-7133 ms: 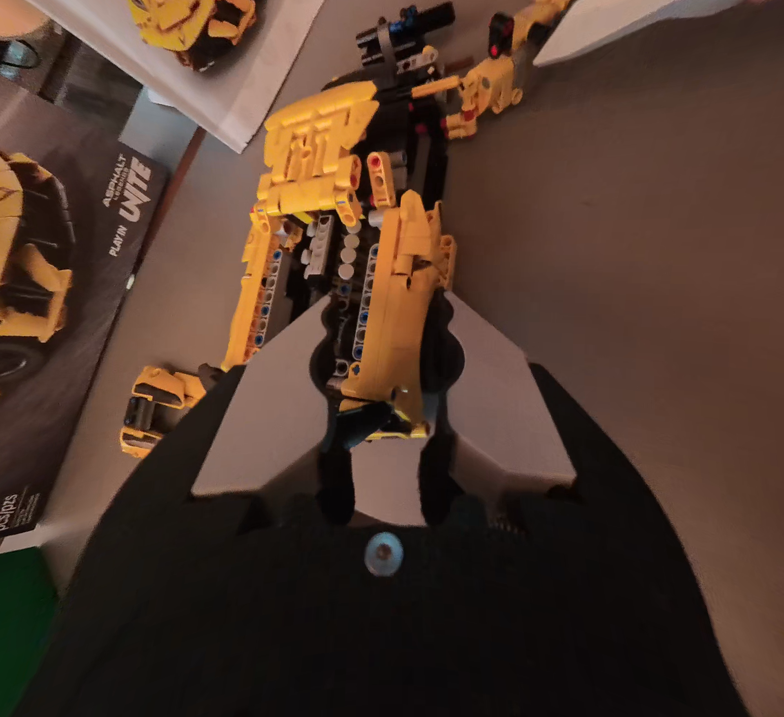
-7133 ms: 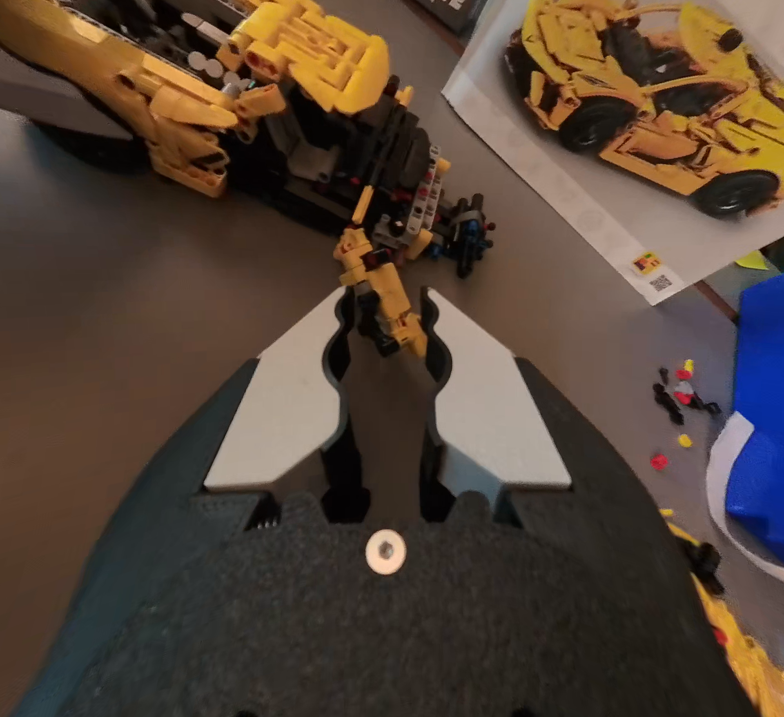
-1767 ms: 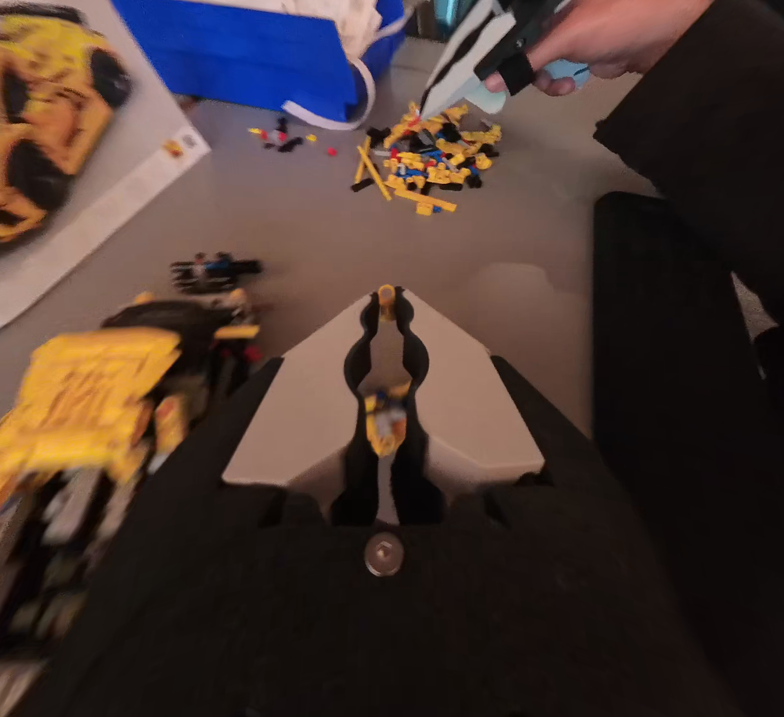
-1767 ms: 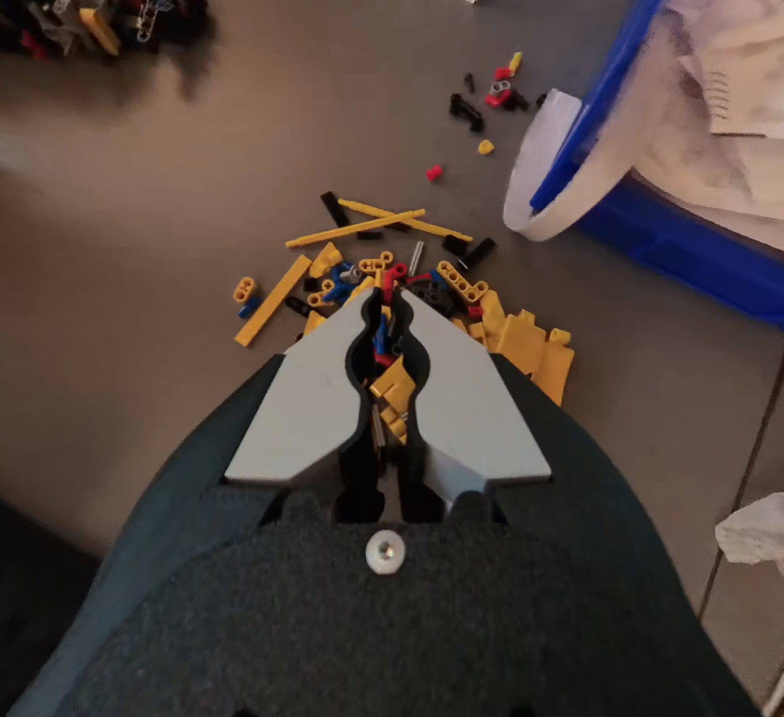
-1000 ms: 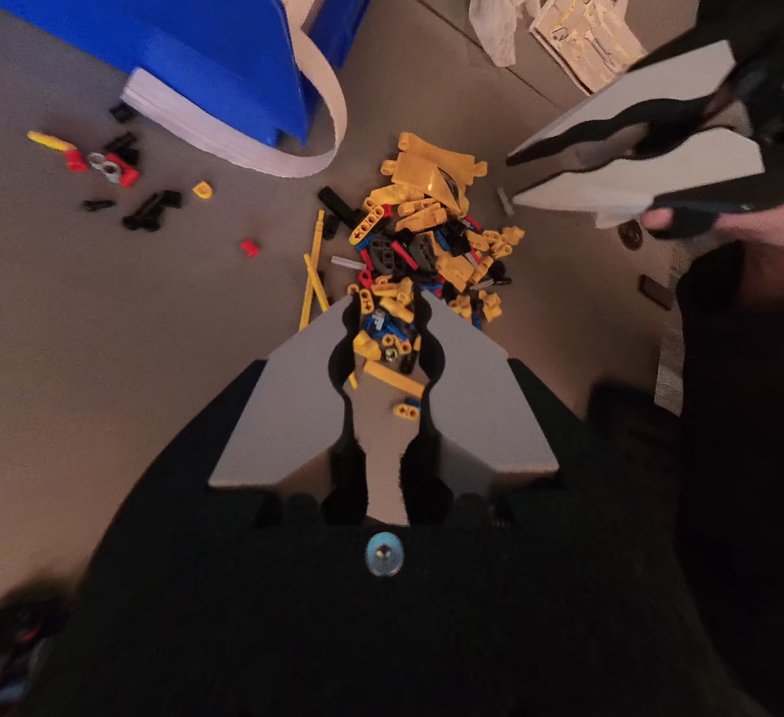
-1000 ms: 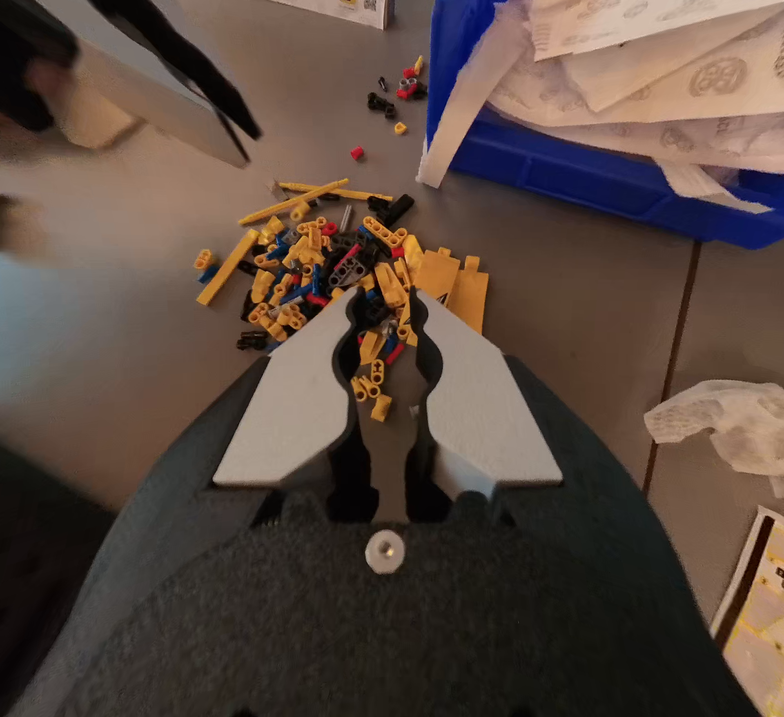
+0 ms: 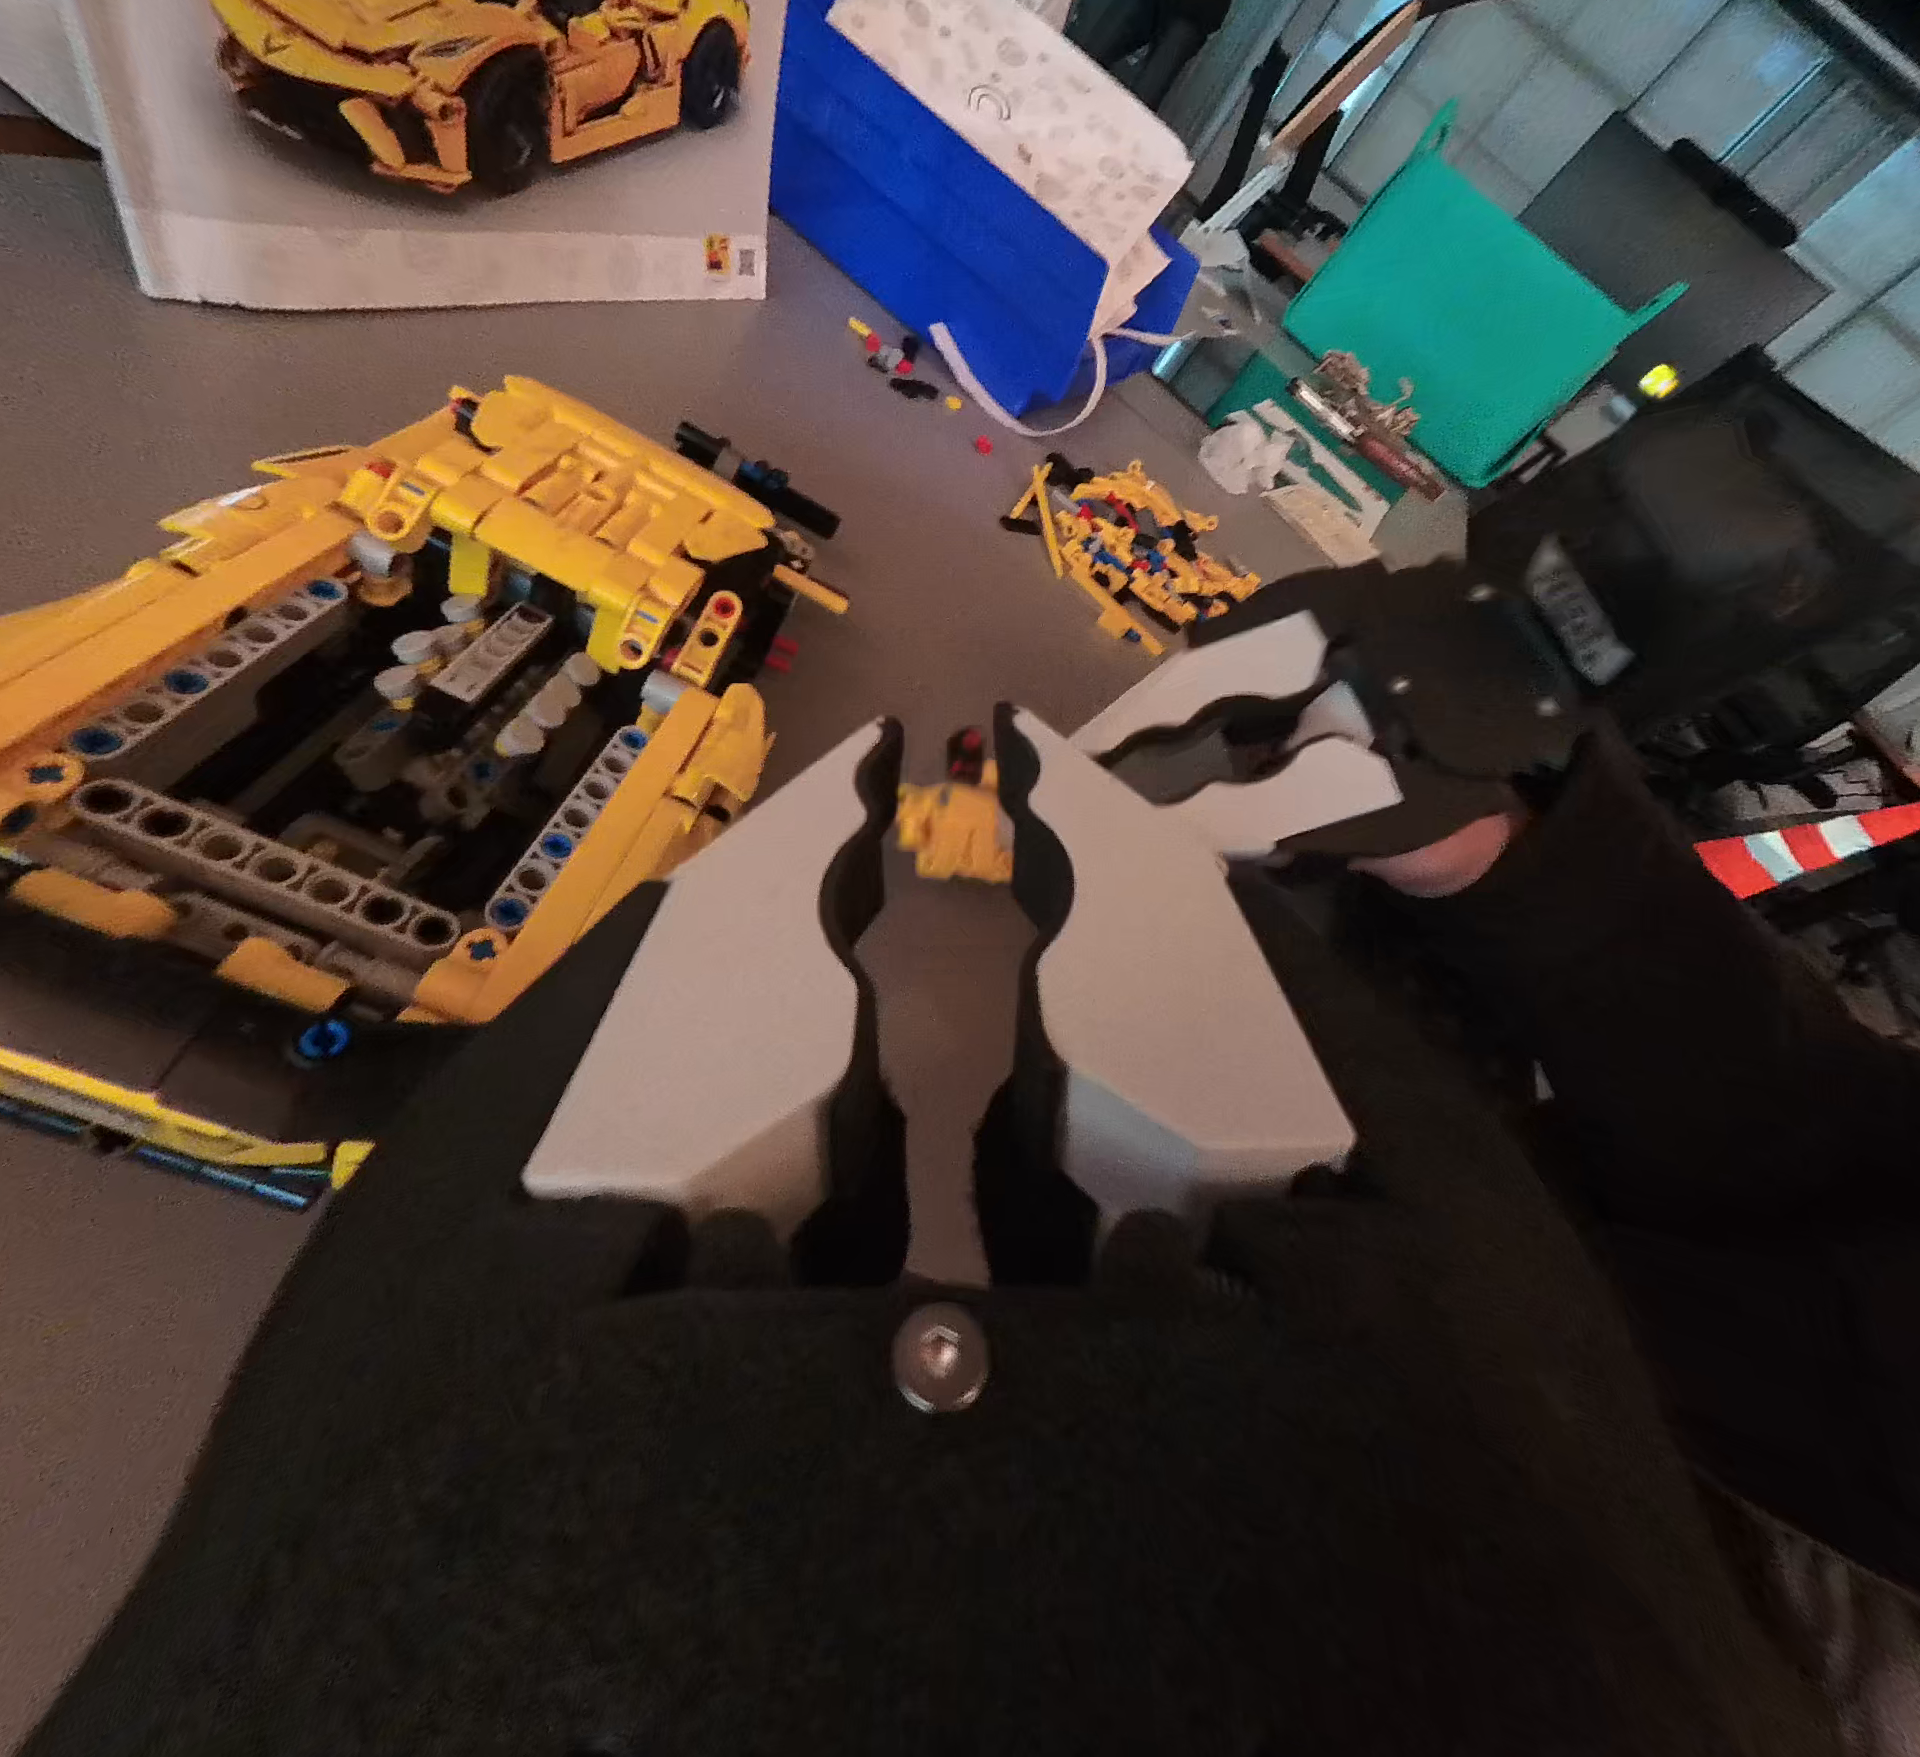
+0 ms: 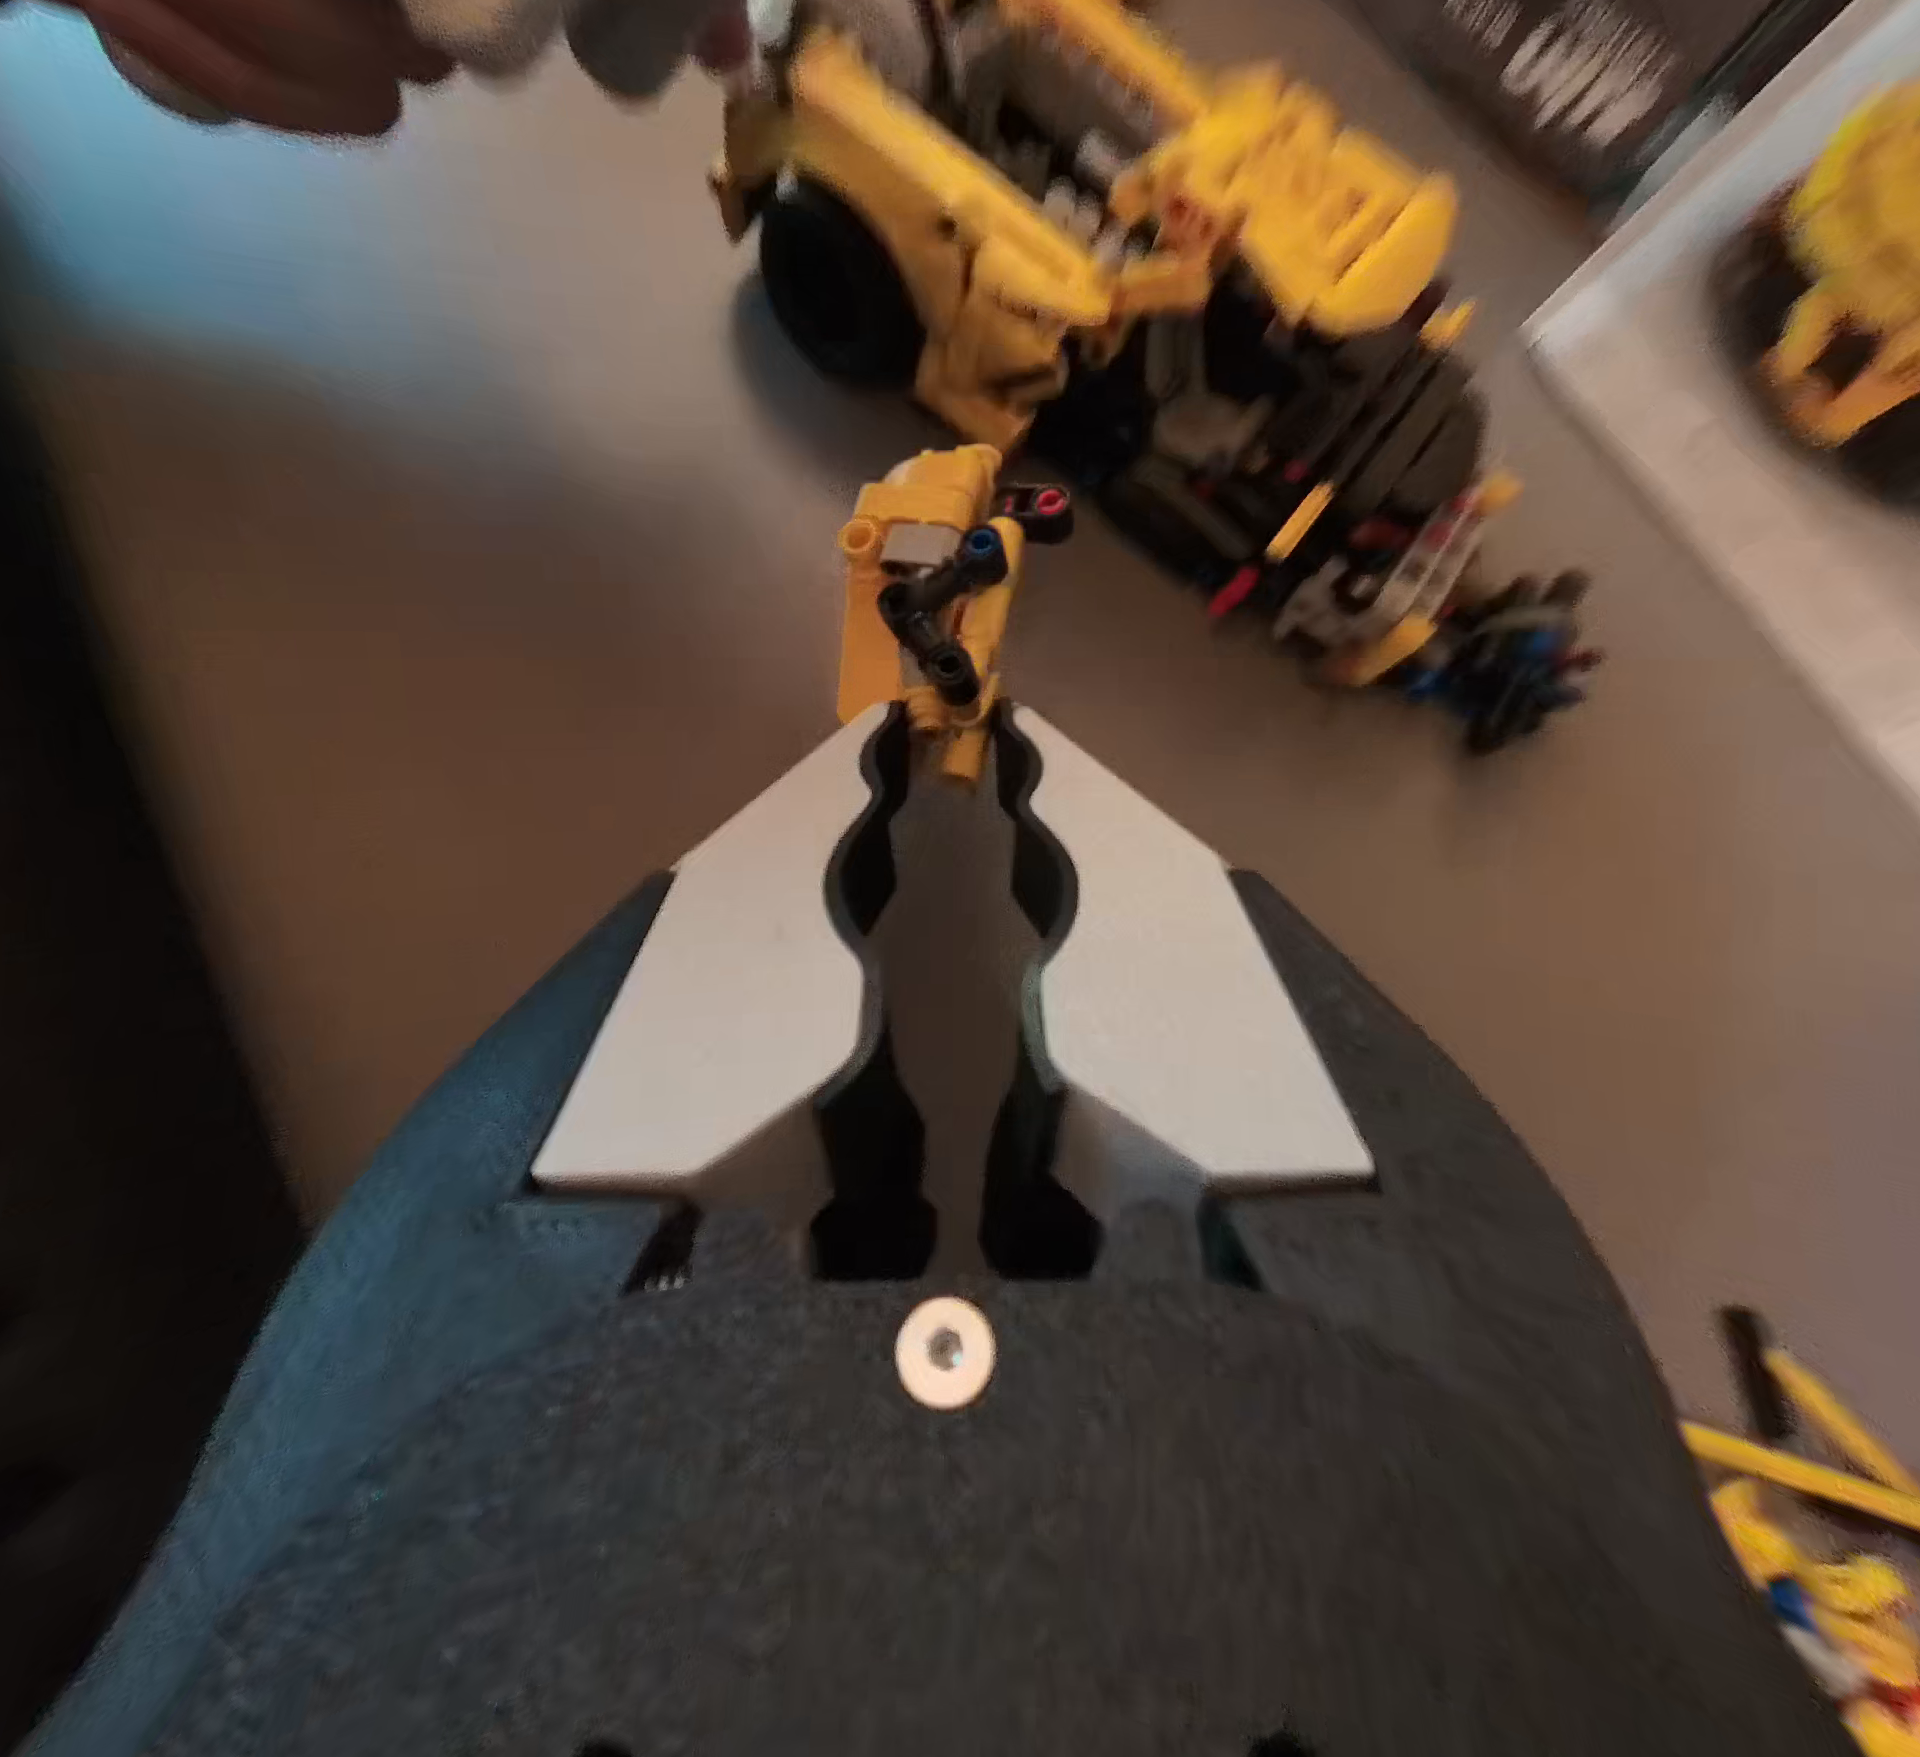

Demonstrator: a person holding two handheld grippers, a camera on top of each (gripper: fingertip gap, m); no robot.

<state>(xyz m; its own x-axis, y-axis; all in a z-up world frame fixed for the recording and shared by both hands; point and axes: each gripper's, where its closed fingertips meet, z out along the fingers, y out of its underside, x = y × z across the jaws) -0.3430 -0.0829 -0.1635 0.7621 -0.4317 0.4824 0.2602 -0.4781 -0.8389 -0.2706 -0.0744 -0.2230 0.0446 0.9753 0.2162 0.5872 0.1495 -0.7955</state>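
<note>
A: What is seen nearest in the right wrist view?

B: The right gripper (image 8: 945, 720) is seen with its fingers (image 8: 1164, 980) closed on the lower tip of a small yellow brick assembly (image 8: 930, 585), which is held up above the grey bench (image 8: 416, 616). A bent black link and red and blue pins are carried on that assembly.

A: And the left gripper?

B: The left gripper (image 7: 945, 736) is shown with its fingers (image 7: 727, 1001) parted and nothing clamped between them. In the gap between its tips, the same small yellow assembly (image 7: 951, 829) is seen, blurred, just beside the tips of the right gripper (image 7: 1117, 741), which comes in from the right.

A: What lies farther off?

B: A half-built yellow toy car (image 7: 395, 689) is stood on the bench to the left, its inner beams and pins exposed. In the right wrist view, the car (image 8: 1122, 273) is seen beyond the held assembly, blurred. Farther on, a heap of loose yellow, black, red and blue pieces (image 7: 1132, 554) is spread on the bench. Behind it a blue bin (image 7: 935, 221) with white paper bags is set, and a printed booklet (image 7: 436, 66) picturing a yellow car is placed beside it. A green bag (image 7: 1444, 315) is seen farthest off.
</note>
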